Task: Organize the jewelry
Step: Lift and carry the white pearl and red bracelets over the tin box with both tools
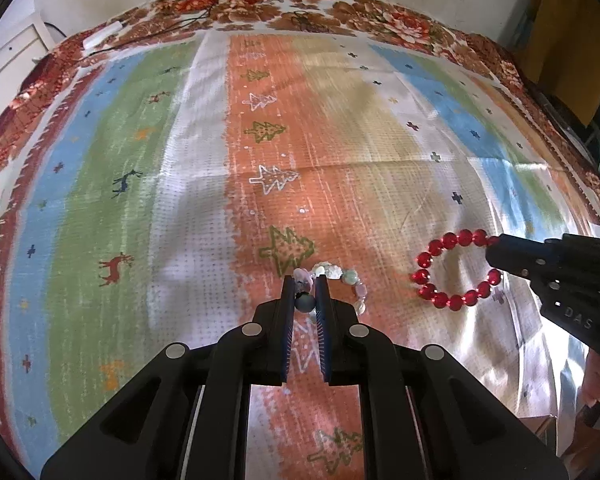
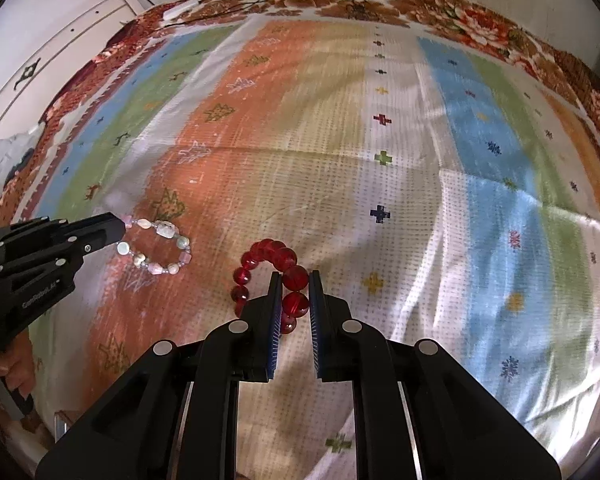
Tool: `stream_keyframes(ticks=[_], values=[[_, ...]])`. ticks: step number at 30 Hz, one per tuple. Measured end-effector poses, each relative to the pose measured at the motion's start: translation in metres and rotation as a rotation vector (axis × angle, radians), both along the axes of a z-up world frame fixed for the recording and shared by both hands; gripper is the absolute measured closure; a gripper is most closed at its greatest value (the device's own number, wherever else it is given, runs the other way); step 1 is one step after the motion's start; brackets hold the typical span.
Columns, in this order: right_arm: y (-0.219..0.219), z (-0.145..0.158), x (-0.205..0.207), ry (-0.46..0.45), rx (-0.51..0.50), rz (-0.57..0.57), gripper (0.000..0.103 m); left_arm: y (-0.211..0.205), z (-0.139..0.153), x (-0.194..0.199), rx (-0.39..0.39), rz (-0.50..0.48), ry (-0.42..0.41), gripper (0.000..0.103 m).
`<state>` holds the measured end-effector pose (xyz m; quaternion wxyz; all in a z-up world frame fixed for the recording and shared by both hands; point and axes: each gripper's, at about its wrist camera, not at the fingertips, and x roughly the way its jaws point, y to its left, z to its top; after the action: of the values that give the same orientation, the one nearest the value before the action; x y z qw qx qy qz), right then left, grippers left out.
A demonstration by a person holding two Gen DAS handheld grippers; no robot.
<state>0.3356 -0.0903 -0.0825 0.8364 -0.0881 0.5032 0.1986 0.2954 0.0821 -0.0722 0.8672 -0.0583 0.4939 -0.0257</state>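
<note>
**A:** Any box or tray for the jewelry here? I only see the striped cloth (image 1: 204,208) with little trees and deer, spread over what could be a bed or a table, can't tell which.

**B:** Same, no container shows in either view. Both bracelets are up in the tongs. The left tongs (image 1: 305,294) are clamped on the pastel stone bracelet (image 1: 340,276), pinching a dark bead, and the rest of the loop curls off to the right of the fingers. From the right wrist view that bracelet hangs as a full ring off the tip.

**A:** And the red one?

**B:** The right tongs (image 2: 294,292) are closed on the red bead bracelet (image 2: 260,264), with a couple of beads squeezed between the pads. In that view the lower part of the loop is hidden behind the fingers; the left wrist view shows the whole circle.

**A:** Anything else cut off?

**B:** A hand (image 2: 4,364) at the picture edge, mostly out of frame. The cloth is motion-blurred toward the far floral border (image 1: 284,8), and some thin cables (image 1: 204,16) lie back there.
</note>
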Motion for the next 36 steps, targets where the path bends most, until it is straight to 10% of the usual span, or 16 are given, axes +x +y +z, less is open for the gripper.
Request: stream_keyframes(ticks=[36], values=[[-0.018,0.067,-0.077,-0.128,0.107,0.044,0.089,-0.041,0.065,-0.067,-0.027,-0.011,-0.146,0.093]])
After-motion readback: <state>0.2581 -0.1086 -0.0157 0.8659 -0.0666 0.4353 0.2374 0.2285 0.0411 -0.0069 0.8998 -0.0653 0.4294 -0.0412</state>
